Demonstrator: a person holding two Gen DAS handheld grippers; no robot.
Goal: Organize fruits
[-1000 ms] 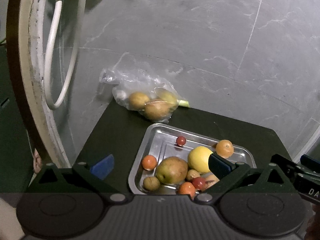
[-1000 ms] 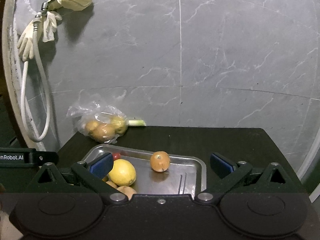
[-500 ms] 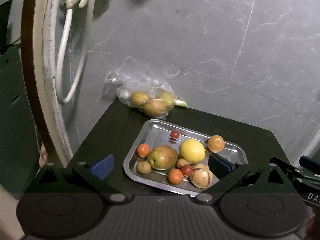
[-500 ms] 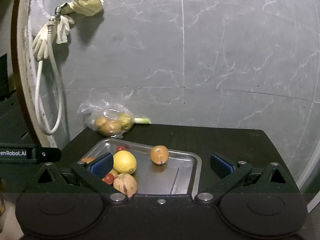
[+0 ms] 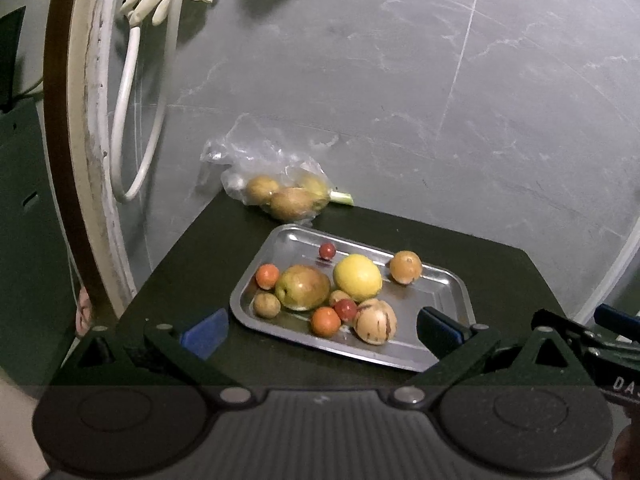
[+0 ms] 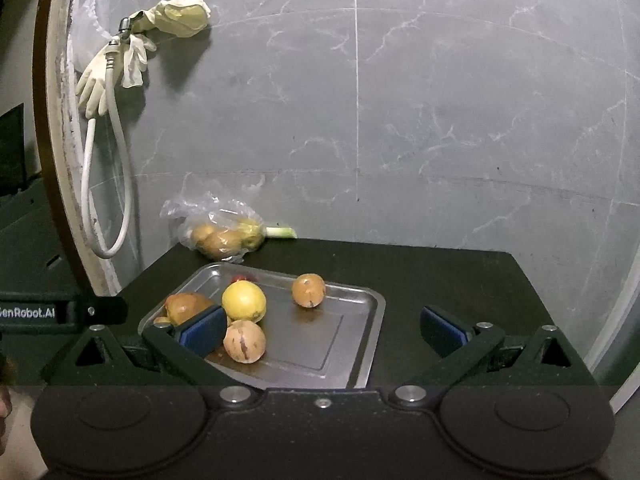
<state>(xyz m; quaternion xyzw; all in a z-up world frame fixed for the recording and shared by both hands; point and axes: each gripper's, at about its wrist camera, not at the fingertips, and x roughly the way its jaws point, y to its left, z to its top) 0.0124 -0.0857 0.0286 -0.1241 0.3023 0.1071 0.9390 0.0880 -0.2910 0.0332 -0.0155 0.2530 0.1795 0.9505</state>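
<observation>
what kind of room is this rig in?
Probably a home utility or wash area, not a lab. Grey marble-look wall tiles, a white hose with rubber gloves hung on a tap, and a dark table holding a steel tray of fruit beside a plastic bag of produce.

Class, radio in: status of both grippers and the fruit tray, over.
Left hand-held gripper open, empty. Right hand-held gripper open, empty. Fruit loose in tray; more in bag behind. Nothing in the way.

- My fingers (image 5: 204, 333) wear blue pads.
- Silver tray (image 5: 448, 280) on black table (image 5: 192, 256).
- Yellow lemon (image 5: 357, 277); tan, dark-striped melon (image 5: 376, 321).
- Grey marbled wall (image 6: 440, 120).
</observation>
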